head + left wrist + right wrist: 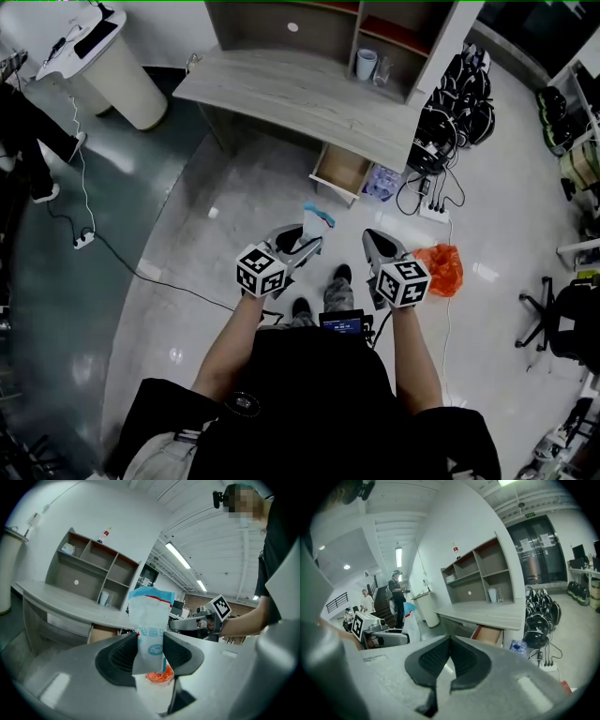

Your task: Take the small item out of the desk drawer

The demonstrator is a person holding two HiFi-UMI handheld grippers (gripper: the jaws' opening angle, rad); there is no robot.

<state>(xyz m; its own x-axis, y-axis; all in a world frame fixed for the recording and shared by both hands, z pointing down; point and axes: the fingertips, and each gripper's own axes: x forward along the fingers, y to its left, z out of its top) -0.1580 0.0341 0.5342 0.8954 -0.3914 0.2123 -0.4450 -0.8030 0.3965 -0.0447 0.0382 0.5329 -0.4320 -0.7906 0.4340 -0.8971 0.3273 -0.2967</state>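
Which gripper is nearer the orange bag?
Right. The right gripper hangs close beside the orange bag; the left gripper, holding a packet, is farther off, past the right one.

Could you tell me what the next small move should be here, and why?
Probably bring the packet toward the desk top to set it down. The left gripper is clamped on the white-and-blue packet, well clear of the open drawer, so the item looks already out. The right gripper is shut and empty.
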